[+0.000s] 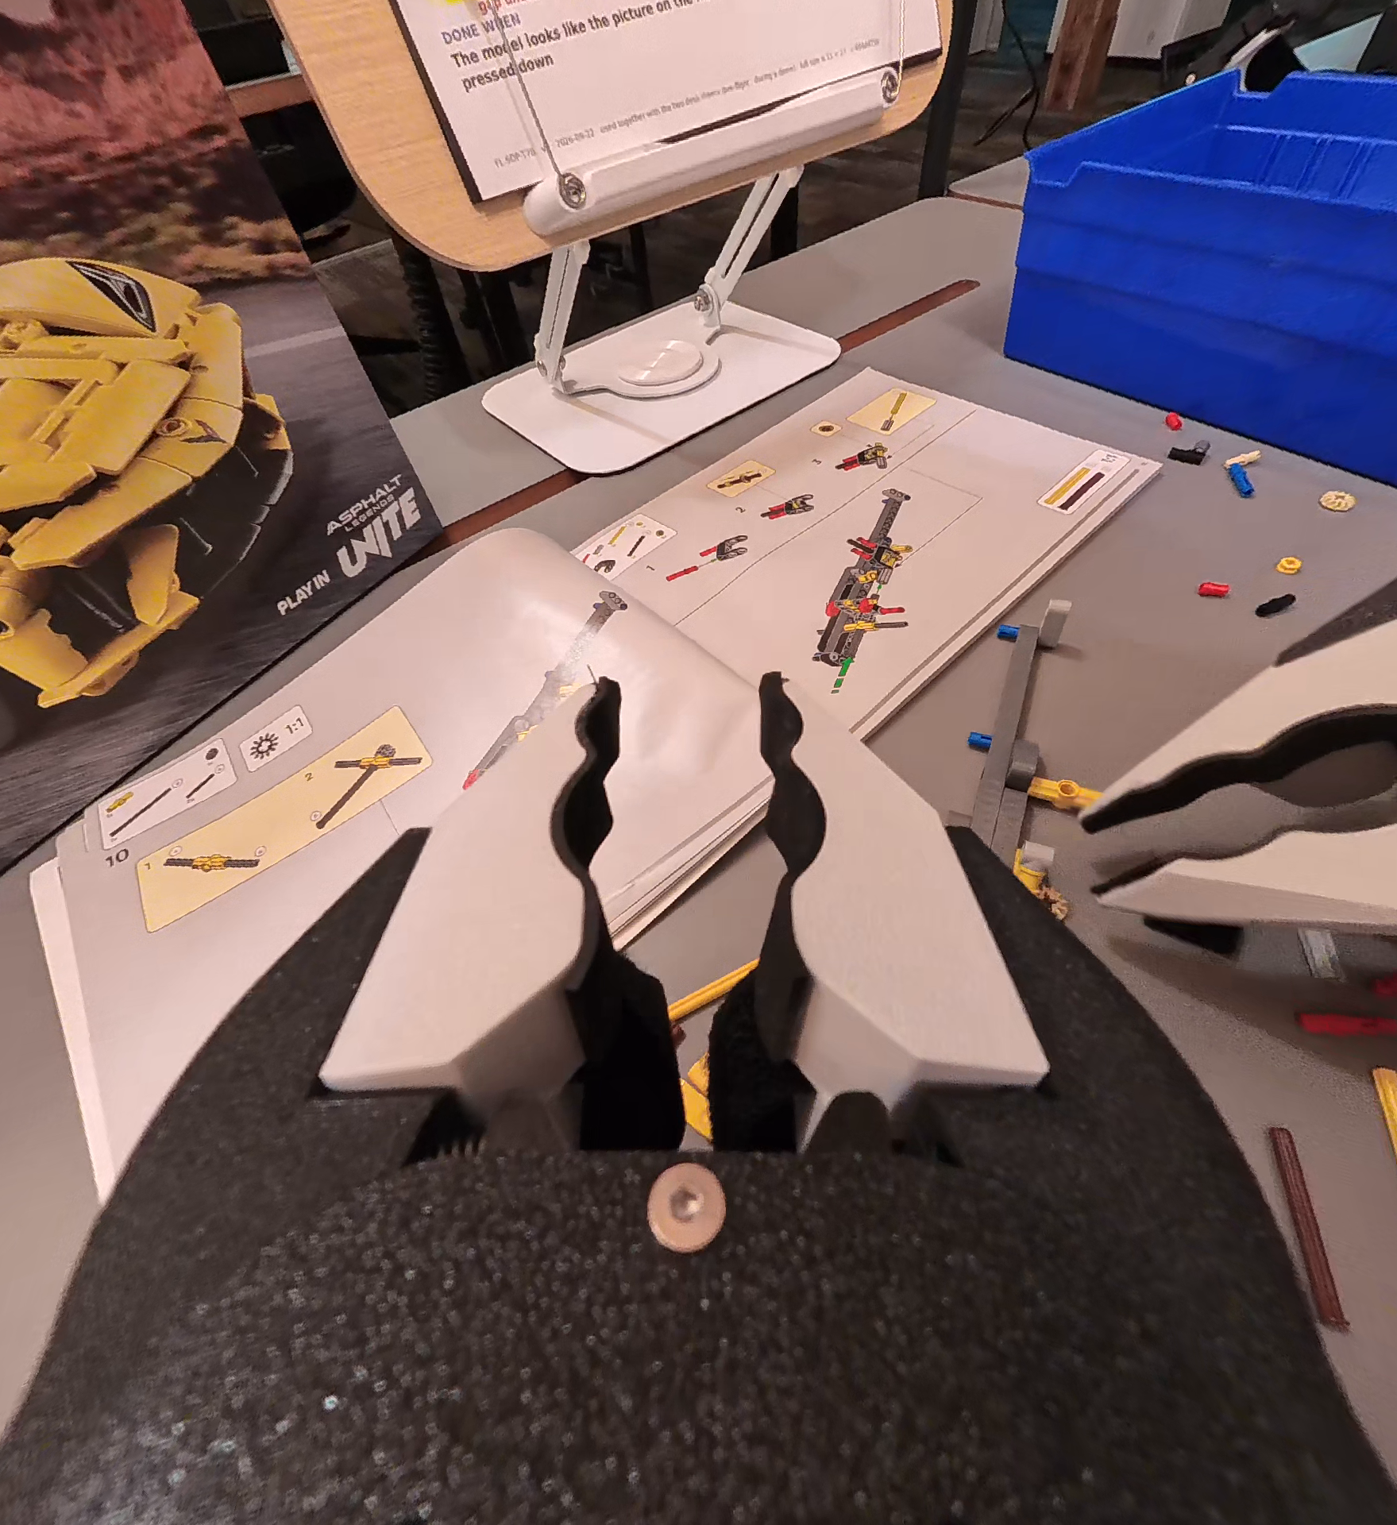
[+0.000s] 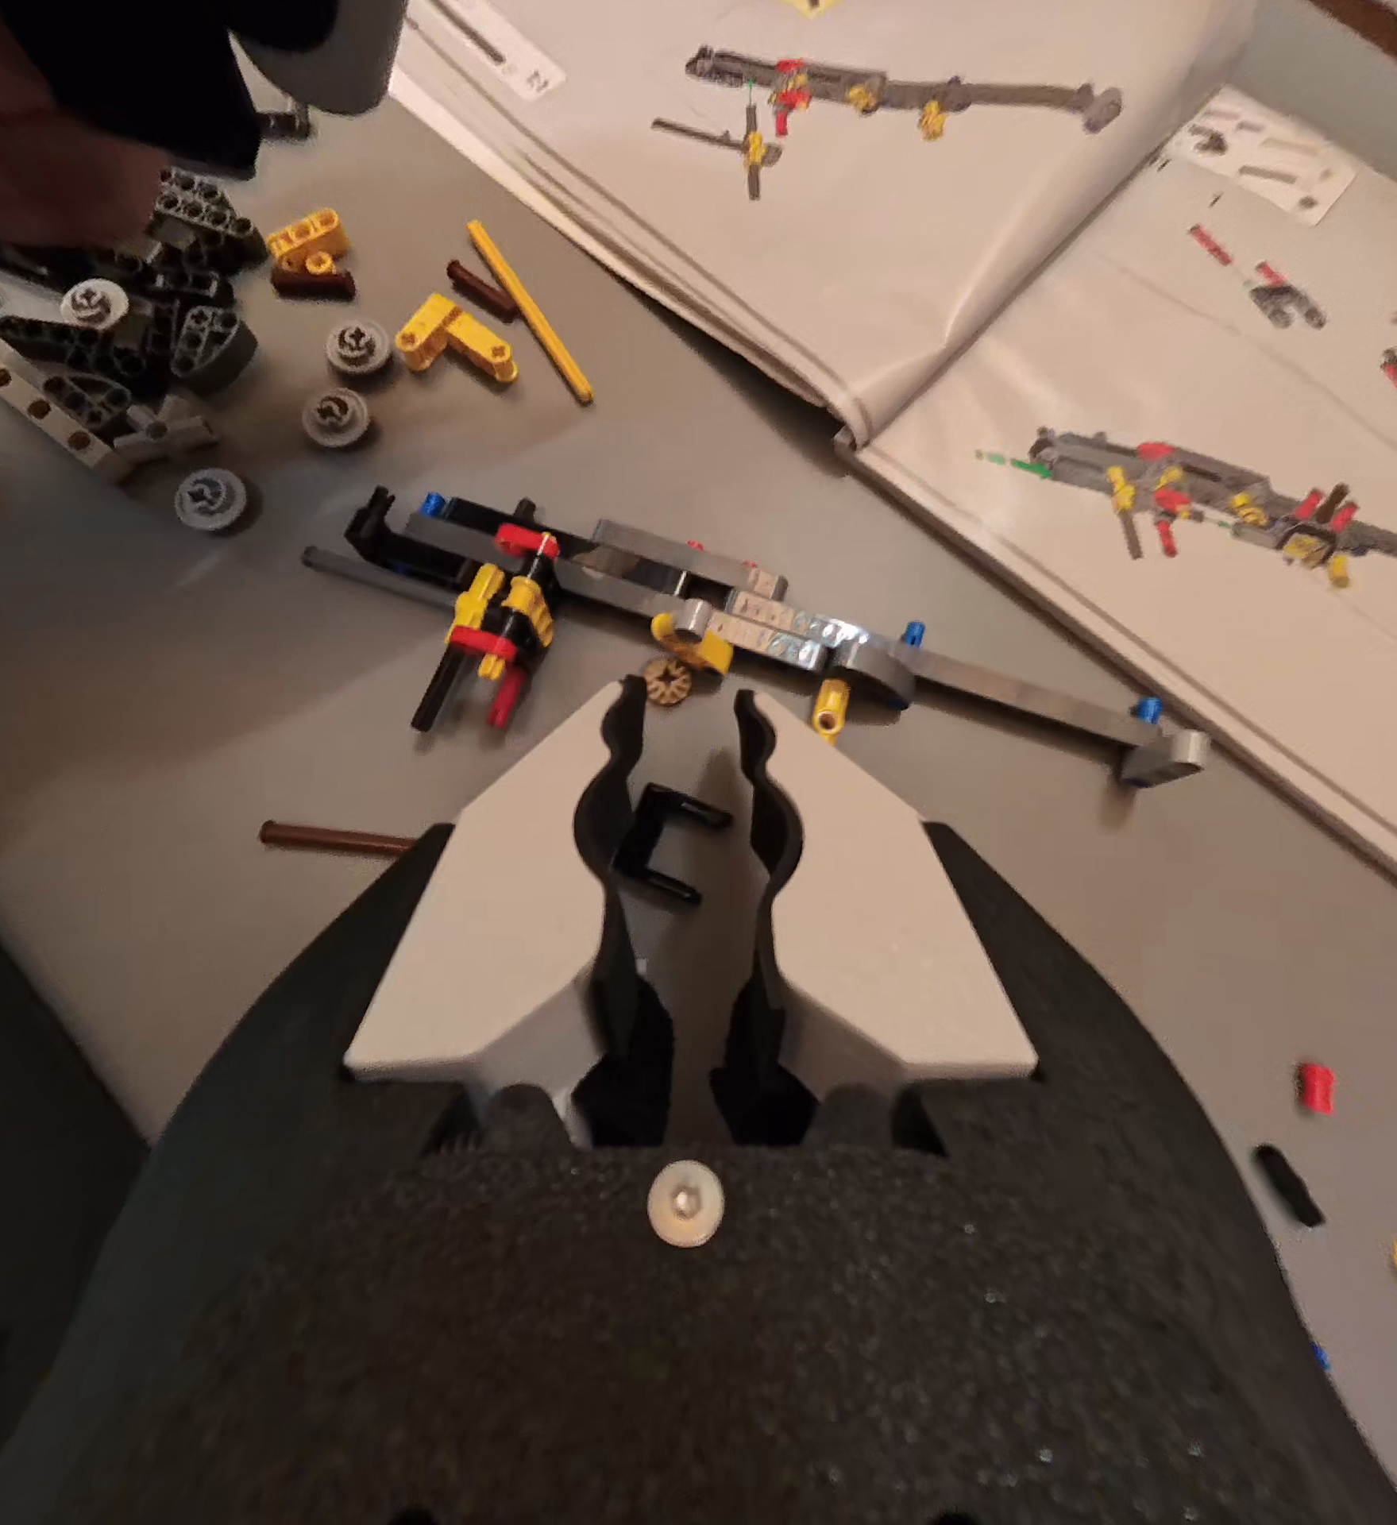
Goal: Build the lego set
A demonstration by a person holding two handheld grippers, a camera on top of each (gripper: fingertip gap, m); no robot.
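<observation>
left gripper (image 1: 688, 681): fingers apart, empty; right gripper (image 2: 682, 700): fingers apart, empty

Grey claw (image 1: 686, 681), black wavy pads, silver screw

left gripper (image 1: 686, 685) jaws apart, empty, over open grey-paged instruction booklet (image 1: 761, 578) on grey table (image 1: 1173, 1155). right gripper (image 1: 1091, 850) beside long grey lego beam assembly (image 1: 1008, 743). blue plastic bin (image 1: 1239, 272) behind.

Blue bin (image 1: 1256, 272), grey table (image 1: 1157, 1114)
</observation>
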